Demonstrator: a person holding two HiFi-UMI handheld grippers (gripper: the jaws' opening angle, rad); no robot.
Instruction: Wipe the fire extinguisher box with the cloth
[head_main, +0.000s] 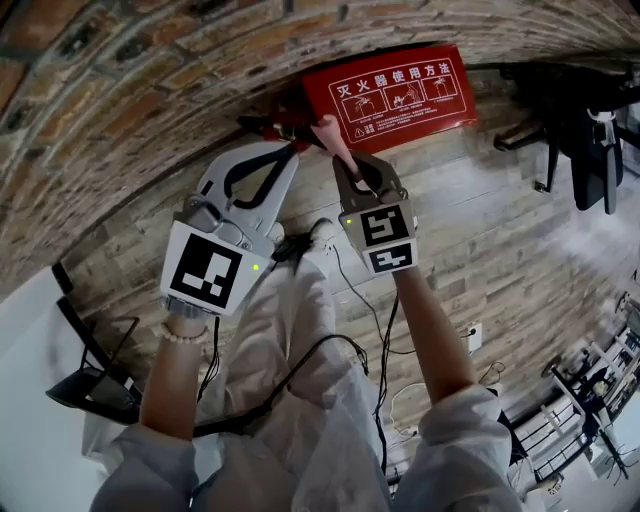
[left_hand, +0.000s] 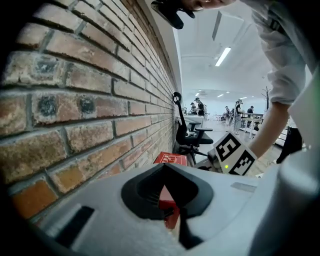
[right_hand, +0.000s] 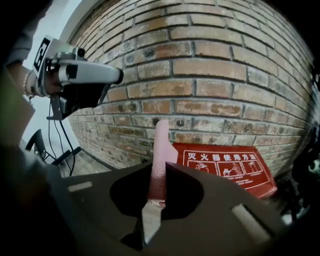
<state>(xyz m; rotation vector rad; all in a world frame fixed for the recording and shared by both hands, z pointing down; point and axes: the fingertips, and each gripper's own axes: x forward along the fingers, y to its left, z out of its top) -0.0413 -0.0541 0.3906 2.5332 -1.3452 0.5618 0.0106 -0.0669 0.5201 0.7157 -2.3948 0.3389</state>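
Backed by brick wall (head_main: 120, 90) across the upper left. Shows left gripper (head_main: 288, 152) closed on nothing, then right gripper (head_main: 345, 168) pinching the pink cloth (head_main: 328, 132) by the red fire extinguisher box (head_main: 400, 95) at upper centre. Looks barely started: contact unclear, whole lid left to wipe.

A brick wall (head_main: 120, 90) meets a wooden plank floor (head_main: 500, 230). A black office chair (head_main: 585, 135) stands beside the wall. Ceiling lights (left_hand: 223, 56) glow far off.

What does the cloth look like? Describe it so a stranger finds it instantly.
Start at the brick wall and drop to the red fire extinguisher box at its foot. Beside the box, the right hand-held gripper is shut on a narrow strip, the cloth: pale pink and textured, unlike the glossy red box.
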